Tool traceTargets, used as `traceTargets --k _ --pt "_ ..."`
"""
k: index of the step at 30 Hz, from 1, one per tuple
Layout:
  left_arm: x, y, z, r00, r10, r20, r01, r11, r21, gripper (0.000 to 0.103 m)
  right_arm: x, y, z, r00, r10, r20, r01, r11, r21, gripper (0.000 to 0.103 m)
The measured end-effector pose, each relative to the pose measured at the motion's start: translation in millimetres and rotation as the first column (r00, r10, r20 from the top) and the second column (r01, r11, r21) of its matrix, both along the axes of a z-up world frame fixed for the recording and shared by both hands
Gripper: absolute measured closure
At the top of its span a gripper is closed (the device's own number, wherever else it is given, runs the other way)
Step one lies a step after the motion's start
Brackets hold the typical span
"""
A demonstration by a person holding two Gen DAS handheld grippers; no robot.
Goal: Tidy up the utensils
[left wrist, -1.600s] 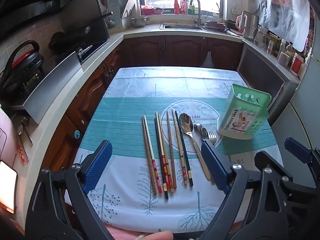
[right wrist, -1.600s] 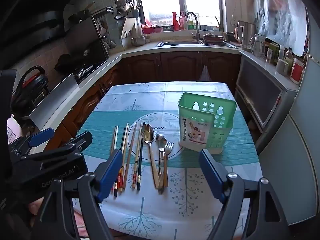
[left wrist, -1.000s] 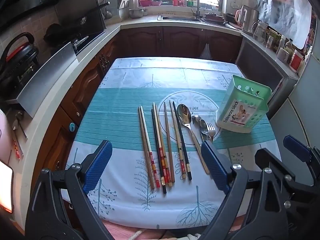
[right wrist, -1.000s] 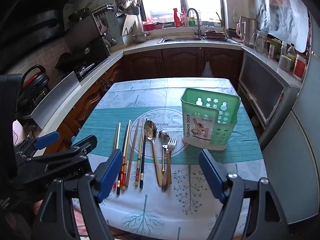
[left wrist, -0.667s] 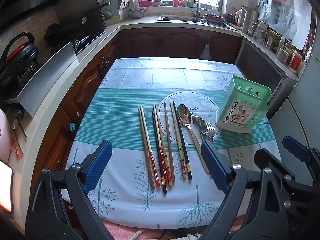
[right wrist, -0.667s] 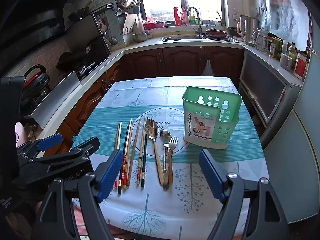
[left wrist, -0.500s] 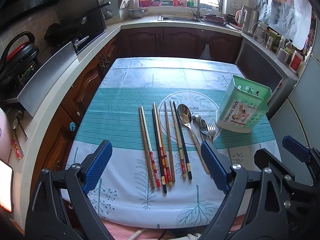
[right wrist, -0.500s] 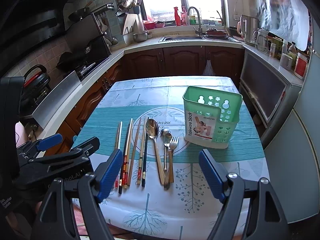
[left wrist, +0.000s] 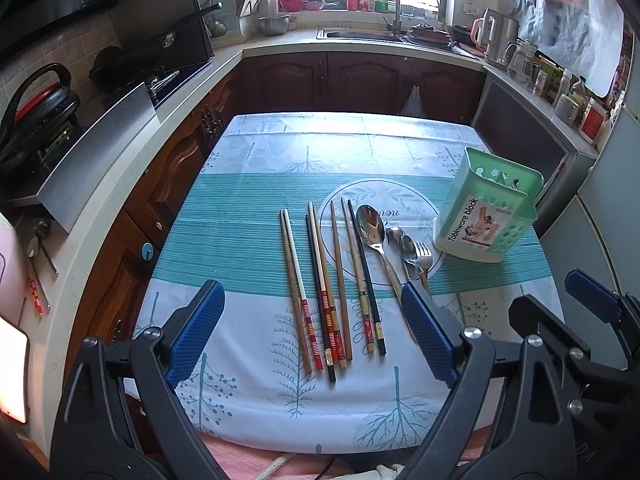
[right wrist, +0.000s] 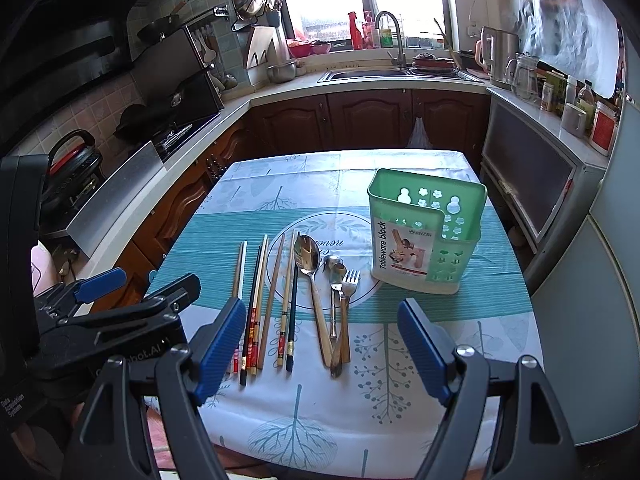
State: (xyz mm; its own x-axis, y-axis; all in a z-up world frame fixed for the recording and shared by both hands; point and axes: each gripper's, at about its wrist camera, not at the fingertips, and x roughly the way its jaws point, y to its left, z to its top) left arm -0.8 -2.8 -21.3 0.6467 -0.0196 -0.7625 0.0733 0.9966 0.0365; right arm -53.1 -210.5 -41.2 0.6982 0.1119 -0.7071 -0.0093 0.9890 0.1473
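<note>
Two grippers, left [left wrist: 312,340] and right [right wrist: 320,348], hovered wide open and empty at the frames' lower edge, while chopsticks [left wrist: 320,280], spoons [right wrist: 316,280] and a fork [right wrist: 348,296] lay mid-frame on the tablecloth [left wrist: 248,240], left of the green holder [right wrist: 424,228].

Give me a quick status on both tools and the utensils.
Left tool open, empty; right tool open, empty. Chopsticks, spoons and fork flat on the tablecloth. Green holder upright beside them. Nothing blocking.
</note>
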Motion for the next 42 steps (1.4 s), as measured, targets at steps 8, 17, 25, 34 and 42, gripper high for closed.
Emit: traceTargets --k 8,17,25,34,42 --pt "3 3 -2 1.000 -0.005 -0.022 0.005 1.000 -0.023 0.014 -1 2 0 1.000 0.006 0.001 -0.006 1.000 0.004 0.024" --pt "20 8 -7 0.995 -0.064 -0.082 0.055 0.993 -0.101 0.021 0 1 2 1.000 0.022 -0.007 -0.022 0.999 0.027 0.024" --pt "40 5 -3 0.976 -0.191 -0.104 0.177 0.975 -0.134 0.021 11 -15 5 1.000 0.018 -0.019 -0.017 0.996 0.083 0.025" --pt "90 -1 3 0.944 -0.284 -0.166 0.255 0.951 -0.178 0.023 47 -38 1 0.992 0.066 -0.104 -0.049 0.987 0.156 0.042" --pt "143 -3 -40 0.905 -0.335 -0.264 0.262 0.925 -0.276 0.029 90 -57 -12 0.976 0.093 -0.195 -0.045 0.971 0.236 0.049"
